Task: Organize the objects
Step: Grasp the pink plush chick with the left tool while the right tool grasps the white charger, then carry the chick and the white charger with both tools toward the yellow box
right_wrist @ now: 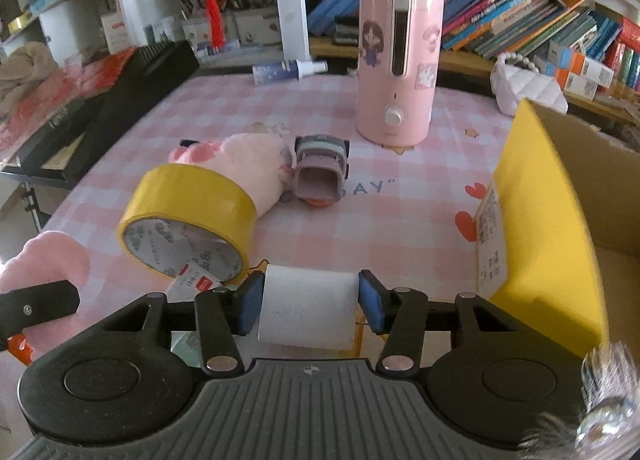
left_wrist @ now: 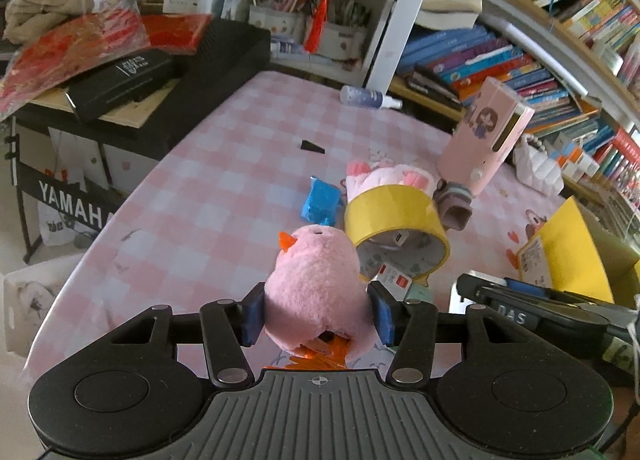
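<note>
Plush fills my left claw [left_wrist: 318,314]: a pink chick toy [left_wrist: 316,296] with an orange beak, squeezed between the 2 blue pads and held above the counter [left_wrist: 192,196] with its pink checked cloth. My right claw [right_wrist: 310,300] is clamped on a white roll [right_wrist: 307,308], both pads pressing its ends, low over the counter. Just beside that roll lies a yellow tape roll [right_wrist: 188,216], tilted on its side and leaning against a pink plush slipper [right_wrist: 248,164]. A small grey toy truck [right_wrist: 320,172] sits touching the slipper. Farther back stands a pink humidifier [right_wrist: 396,68], upright. A yellow-flapped cardboard box [right_wrist: 540,196] is open at my right.
</note>
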{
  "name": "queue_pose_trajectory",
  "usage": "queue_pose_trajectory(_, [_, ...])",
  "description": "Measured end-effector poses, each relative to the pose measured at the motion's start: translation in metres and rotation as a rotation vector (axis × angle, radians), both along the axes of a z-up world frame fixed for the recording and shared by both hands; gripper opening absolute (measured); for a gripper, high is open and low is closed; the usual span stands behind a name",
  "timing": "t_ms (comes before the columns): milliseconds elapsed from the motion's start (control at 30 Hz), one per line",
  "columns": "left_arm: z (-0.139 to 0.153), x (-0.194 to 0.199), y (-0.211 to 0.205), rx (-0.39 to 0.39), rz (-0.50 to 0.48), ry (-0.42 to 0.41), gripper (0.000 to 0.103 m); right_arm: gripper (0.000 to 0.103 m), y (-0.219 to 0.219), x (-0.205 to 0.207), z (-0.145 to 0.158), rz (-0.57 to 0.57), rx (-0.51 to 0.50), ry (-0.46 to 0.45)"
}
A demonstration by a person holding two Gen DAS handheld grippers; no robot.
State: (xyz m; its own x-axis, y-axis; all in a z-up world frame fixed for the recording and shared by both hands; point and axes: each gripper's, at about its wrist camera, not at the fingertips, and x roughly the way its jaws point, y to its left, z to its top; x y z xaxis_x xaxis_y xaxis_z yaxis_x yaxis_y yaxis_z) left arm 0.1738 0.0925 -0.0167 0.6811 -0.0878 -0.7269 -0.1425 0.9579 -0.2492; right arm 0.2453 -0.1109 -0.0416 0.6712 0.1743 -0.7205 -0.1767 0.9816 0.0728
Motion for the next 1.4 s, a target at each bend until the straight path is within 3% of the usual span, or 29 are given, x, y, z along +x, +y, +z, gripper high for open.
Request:
queue_pose_trajectory(200, [0.002,-0.017,0.003,-0.007,-0.006,-0.005,0.051,0.048,-0.005,-0.027,0.018,0.015,-0.009,-0.053])
queue_pose_trajectory(733, [0.010,-0.089,0.001,-0.021,-0.074,-0.039,0.051,0.048,-0.005,-0.120,0.043,0.002,0.022,-0.085])
queue_pose_trajectory(1400, [0.013,-0.169,-0.028,-0.024,-0.258,-0.050,0.051,0.048,-0.028,-0.244,0.045,-0.155,0.024,-0.107])
